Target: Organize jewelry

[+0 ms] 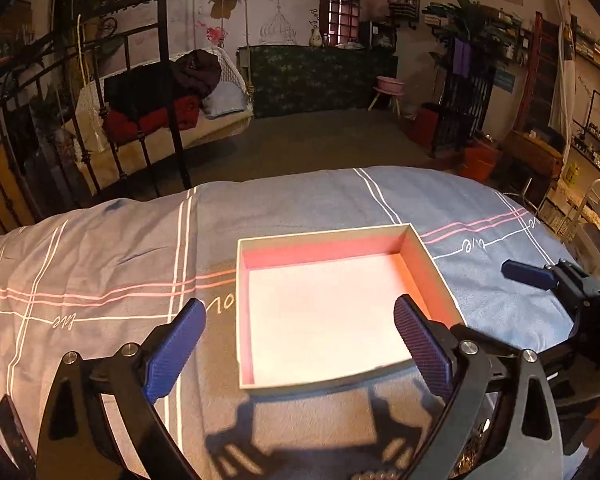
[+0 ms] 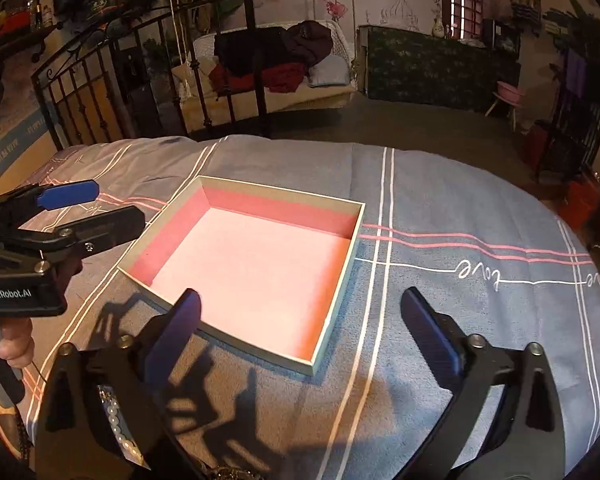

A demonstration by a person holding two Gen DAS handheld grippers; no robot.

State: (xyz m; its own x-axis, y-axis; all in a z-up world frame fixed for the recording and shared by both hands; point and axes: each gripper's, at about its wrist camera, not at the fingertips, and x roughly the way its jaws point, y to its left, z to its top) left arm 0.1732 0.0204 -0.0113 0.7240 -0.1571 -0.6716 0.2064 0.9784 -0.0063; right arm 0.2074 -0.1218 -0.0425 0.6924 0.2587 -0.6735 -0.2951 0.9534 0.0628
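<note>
Both claws, left (image 1: 296,334) and right (image 2: 300,330), gape wide, gripping nothing, over a pink-lined tray (image 2: 342,258) lying bare on the cloth-covered bench (image 2: 460,320); pearl strand (image 2: 120,428) sits near its front edge.

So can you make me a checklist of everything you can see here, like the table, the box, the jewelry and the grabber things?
Surface: table under a grey-blue cloth with white and pink stripes.
Job's things: open box with pink lining, nothing seen inside; pearl strand and a chain at the bottom edge of the right wrist view, beneath the gripper.
Clutter: nothing seen on the cloth besides the box and jewelry.
Grippers: left gripper open, over the box's near edge; right gripper open, over the box's near corner; neither holds anything.
Cables: nothing seen.
Surroundings: black iron railing, hanging swing seat piled with clothes, pink stool, wall shelves.
</note>
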